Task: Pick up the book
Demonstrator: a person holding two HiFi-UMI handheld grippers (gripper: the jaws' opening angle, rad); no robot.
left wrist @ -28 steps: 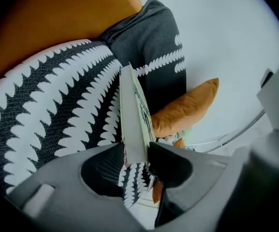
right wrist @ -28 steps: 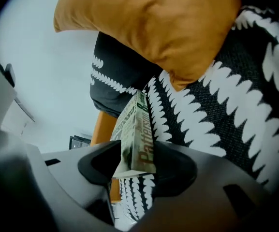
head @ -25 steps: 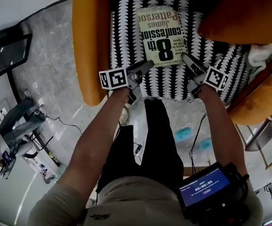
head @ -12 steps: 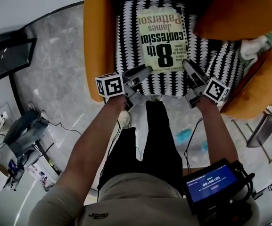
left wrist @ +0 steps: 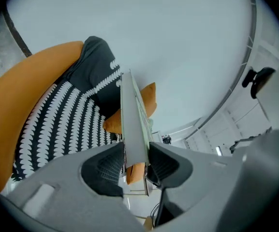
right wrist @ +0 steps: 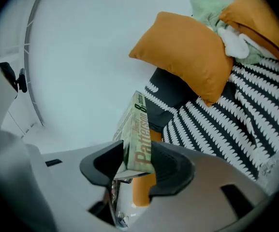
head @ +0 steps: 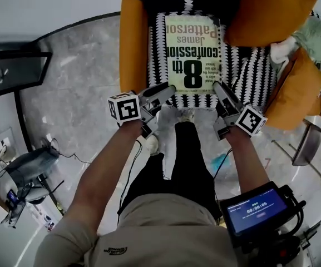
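Observation:
The book (head: 192, 54), a pale-green paperback with large black print, is held flat over the black-and-white patterned seat (head: 243, 74) of an orange armchair. My left gripper (head: 168, 89) is shut on its near left corner. My right gripper (head: 218, 88) is shut on its near right corner. In the left gripper view the book (left wrist: 133, 124) shows edge-on and upright, and the left gripper (left wrist: 137, 161) presses on both its faces. In the right gripper view the book (right wrist: 138, 139) shows its printed spine, clamped in the right gripper (right wrist: 135, 166).
The chair's orange arm (head: 133, 43) runs along the left of the seat. An orange pillow (head: 266, 13) and a green-and-white cloth (head: 299, 40) lie at the right. The person's legs (head: 185, 160) stand on the marble floor. Cables and gear (head: 26, 171) sit at lower left.
The book has come toward the seat's front edge, and both grippers have drawn back with it while staying at its near corners. Its cover now looks larger and squarer in the head view.

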